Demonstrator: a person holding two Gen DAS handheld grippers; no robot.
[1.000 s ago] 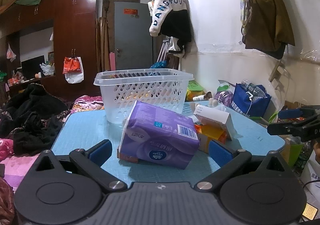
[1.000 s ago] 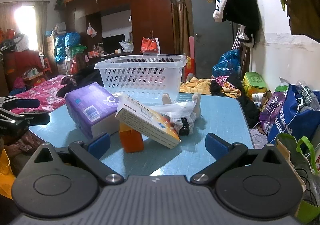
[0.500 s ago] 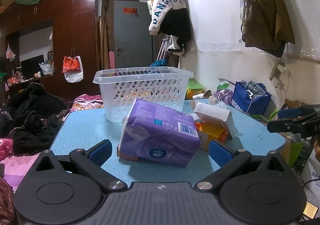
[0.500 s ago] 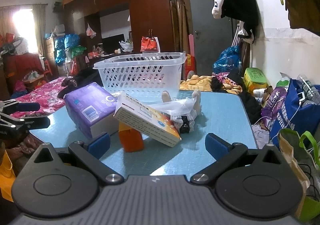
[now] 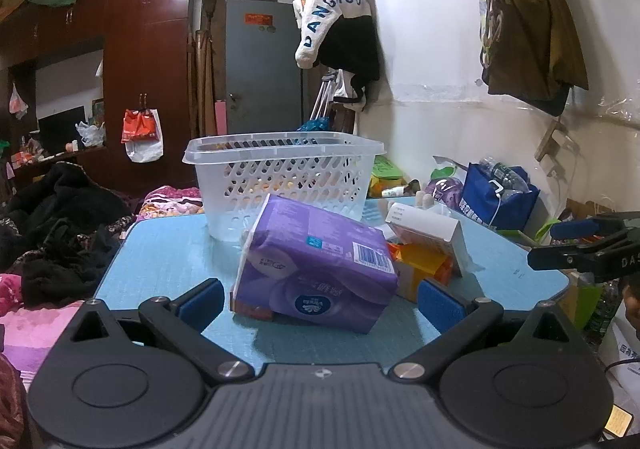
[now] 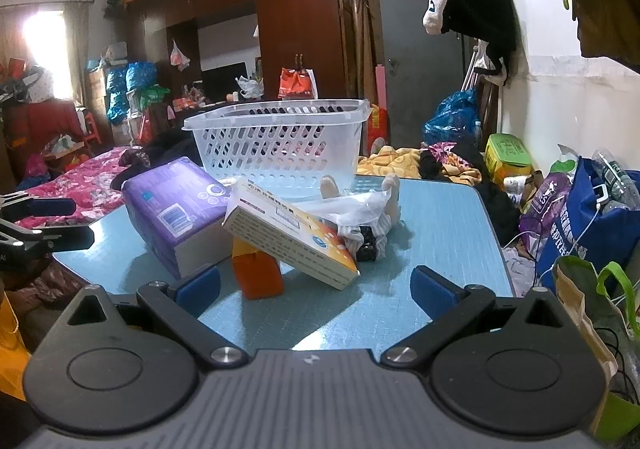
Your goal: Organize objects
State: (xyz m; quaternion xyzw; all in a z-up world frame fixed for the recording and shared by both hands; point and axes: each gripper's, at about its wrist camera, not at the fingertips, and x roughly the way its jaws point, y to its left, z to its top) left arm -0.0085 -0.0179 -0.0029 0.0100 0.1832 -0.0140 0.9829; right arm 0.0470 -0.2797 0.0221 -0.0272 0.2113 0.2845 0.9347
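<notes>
- Purple tissue pack [image 5: 316, 265] tilted on the blue table [image 5: 168, 253], propped on something red, just before the white basket [image 5: 284, 177] — liable to slide if nudged.
- White-orange box [image 6: 288, 233] leaning on an orange carton [image 6: 258, 275], plastic-bagged bundle [image 6: 360, 217] behind — could topple when neighbours shift.
- Left gripper [image 5: 318, 299] and right gripper [image 6: 316, 285] both spread wide, holding nothing.

The purple tissue pack [image 5: 316, 269] lies directly before the left gripper [image 5: 318, 299], whose fingers [image 5: 198, 299] stand wide apart with bare worktop [image 5: 168, 253] on the left side. Before the right gripper [image 6: 316, 289], the orange box [image 6: 258, 275] and the tilted carton [image 6: 288, 235] resting on it block the middle; bare worktop is free to the right. The basket [image 5: 284, 179] closes the far side.
</notes>
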